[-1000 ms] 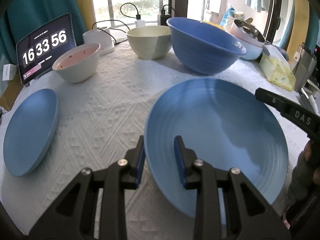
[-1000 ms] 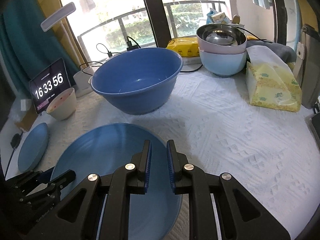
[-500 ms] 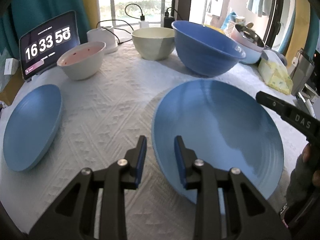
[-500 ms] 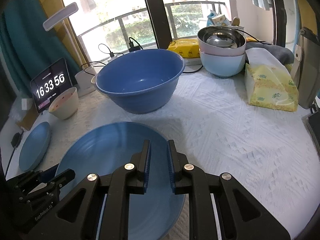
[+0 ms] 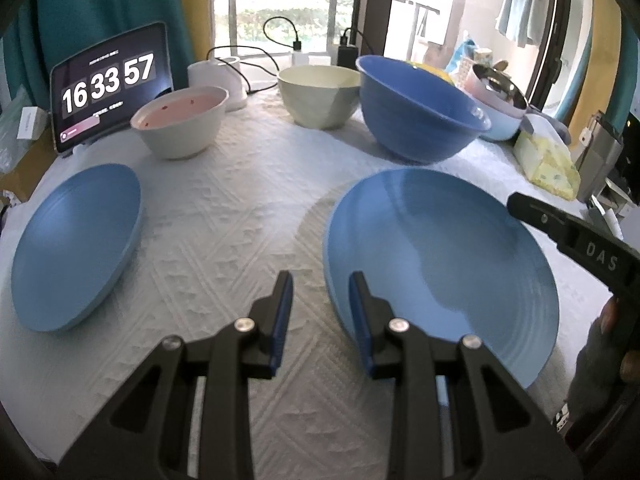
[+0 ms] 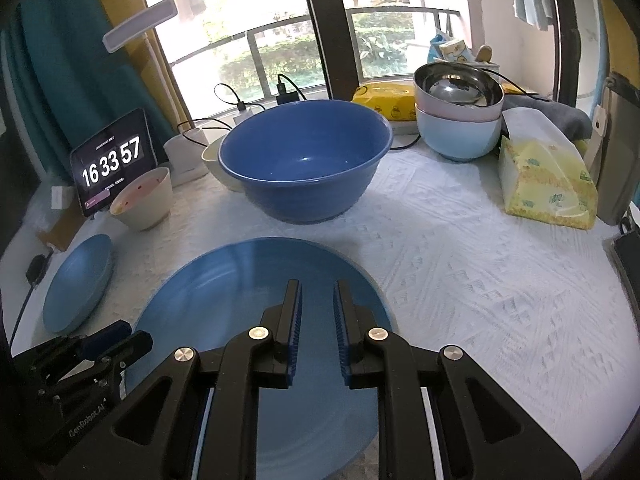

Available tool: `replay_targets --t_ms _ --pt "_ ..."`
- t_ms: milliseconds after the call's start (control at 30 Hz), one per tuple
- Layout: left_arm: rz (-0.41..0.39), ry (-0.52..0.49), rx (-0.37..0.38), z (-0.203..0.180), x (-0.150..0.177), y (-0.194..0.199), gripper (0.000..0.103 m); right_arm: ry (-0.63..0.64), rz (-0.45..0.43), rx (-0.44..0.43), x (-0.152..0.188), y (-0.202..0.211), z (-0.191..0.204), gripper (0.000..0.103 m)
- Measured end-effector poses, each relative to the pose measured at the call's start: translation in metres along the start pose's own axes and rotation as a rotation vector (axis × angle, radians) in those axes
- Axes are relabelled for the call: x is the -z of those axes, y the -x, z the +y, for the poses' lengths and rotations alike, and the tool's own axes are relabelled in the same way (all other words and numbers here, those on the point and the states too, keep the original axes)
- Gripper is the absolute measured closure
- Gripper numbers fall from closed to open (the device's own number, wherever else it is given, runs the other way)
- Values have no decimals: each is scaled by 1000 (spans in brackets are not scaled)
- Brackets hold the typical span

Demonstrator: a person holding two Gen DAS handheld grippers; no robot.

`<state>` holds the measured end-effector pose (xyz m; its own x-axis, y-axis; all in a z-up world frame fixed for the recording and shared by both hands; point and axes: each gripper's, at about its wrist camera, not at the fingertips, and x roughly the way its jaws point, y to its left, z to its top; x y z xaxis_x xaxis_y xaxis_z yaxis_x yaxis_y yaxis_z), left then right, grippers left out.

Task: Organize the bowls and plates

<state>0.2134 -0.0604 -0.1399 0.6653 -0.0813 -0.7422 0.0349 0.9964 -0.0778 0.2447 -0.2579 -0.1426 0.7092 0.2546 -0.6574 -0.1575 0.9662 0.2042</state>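
A large blue plate (image 5: 448,256) lies on the white cloth; it also shows in the right wrist view (image 6: 248,300). My left gripper (image 5: 320,280) is open and empty just off the plate's left rim. My right gripper (image 6: 316,288) is open and empty, its fingers above the plate's near side. A small blue plate (image 5: 76,244) lies at the left, also in the right wrist view (image 6: 78,280). At the back stand a pink-lined bowl (image 5: 180,120), a cream bowl (image 5: 320,96) and a big blue bowl (image 5: 420,112), the last also in the right wrist view (image 6: 304,160).
A stack of light-blue, pink and steel bowls (image 6: 460,120) stands at the back right. A yellow tissue pack (image 6: 548,180) lies at the right. A tablet clock (image 5: 108,84), a white charger (image 5: 218,74) and cables line the back edge.
My left gripper has drawn back to the left, off the large plate's rim, and its jaws now stand wider. My right gripper's jaws have opened over the plate.
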Motion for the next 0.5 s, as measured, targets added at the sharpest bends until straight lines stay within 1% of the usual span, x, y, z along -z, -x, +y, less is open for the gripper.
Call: replay_targets --t_ms 200,267,500 --pt "-16 14 11 6 2 5 71 16 2 -4 0 2 9 86" --pt "-23 19 12 9 2 8 67 22 4 -6 1 2 13 86" --pt "-42 43 17 17 4 13 60 44 13 -8 2 1 26 86"
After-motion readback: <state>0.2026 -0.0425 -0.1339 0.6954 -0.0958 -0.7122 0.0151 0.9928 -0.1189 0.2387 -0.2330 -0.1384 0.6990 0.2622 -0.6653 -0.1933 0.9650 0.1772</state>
